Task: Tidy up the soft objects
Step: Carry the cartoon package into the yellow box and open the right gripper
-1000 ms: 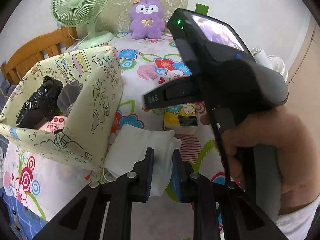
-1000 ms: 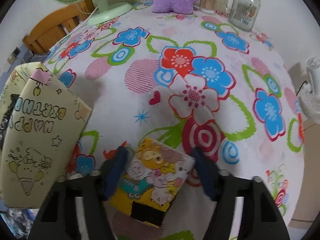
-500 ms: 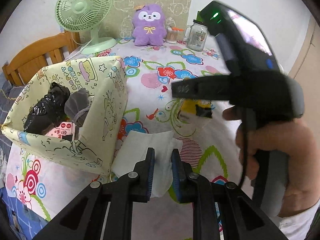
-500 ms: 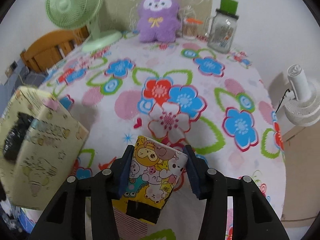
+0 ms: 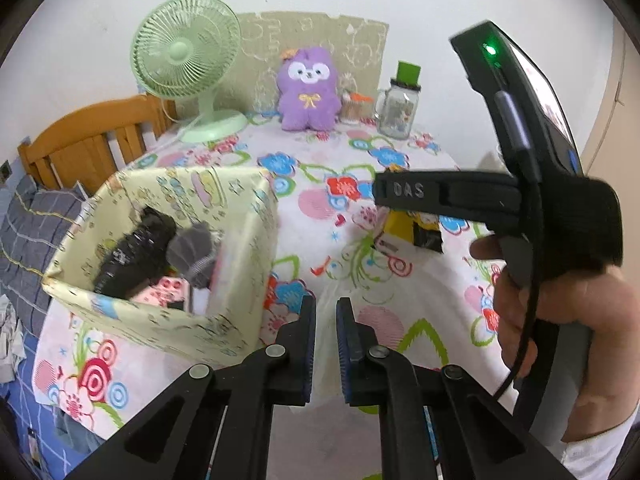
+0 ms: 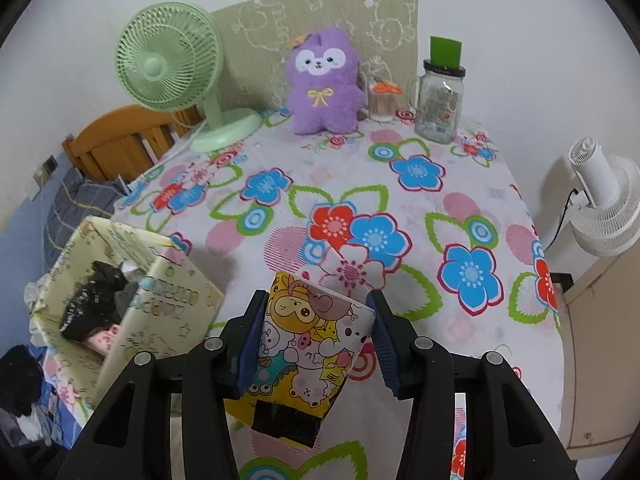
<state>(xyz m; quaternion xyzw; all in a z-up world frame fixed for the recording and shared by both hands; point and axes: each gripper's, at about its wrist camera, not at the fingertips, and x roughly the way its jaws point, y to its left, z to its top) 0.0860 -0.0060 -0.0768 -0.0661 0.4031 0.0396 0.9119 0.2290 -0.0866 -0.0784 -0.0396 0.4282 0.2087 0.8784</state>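
My left gripper (image 5: 326,304) is shut on a white cloth (image 5: 326,360), which hangs between its pads just above the table's near edge. A pale yellow gift-wrapped box (image 5: 240,240) stands open to its left, holding a black bag (image 5: 132,248), a grey bundle (image 5: 190,248) and a pink packet. My right gripper (image 6: 316,298) is shut on a yellow cartoon-printed packet (image 6: 312,344), held clear of the floral tablecloth (image 6: 360,184). In the left wrist view that packet (image 5: 408,228) hangs below the right gripper's fingers (image 5: 404,192). From the right wrist the box (image 6: 172,308) lies low on the left.
Along the back wall stand a green fan (image 6: 172,64), a purple plush toy (image 6: 324,84), a small toothpick pot (image 6: 382,100) and a glass jar with a green lid (image 6: 438,104). A wooden chair back (image 5: 88,140) is at the left and a white fan (image 6: 604,200) at the right.
The left jaws closed on the white cloth and lifted it off the table. The right jaws closed on the cartoon packet and raised it; both views now sit higher.
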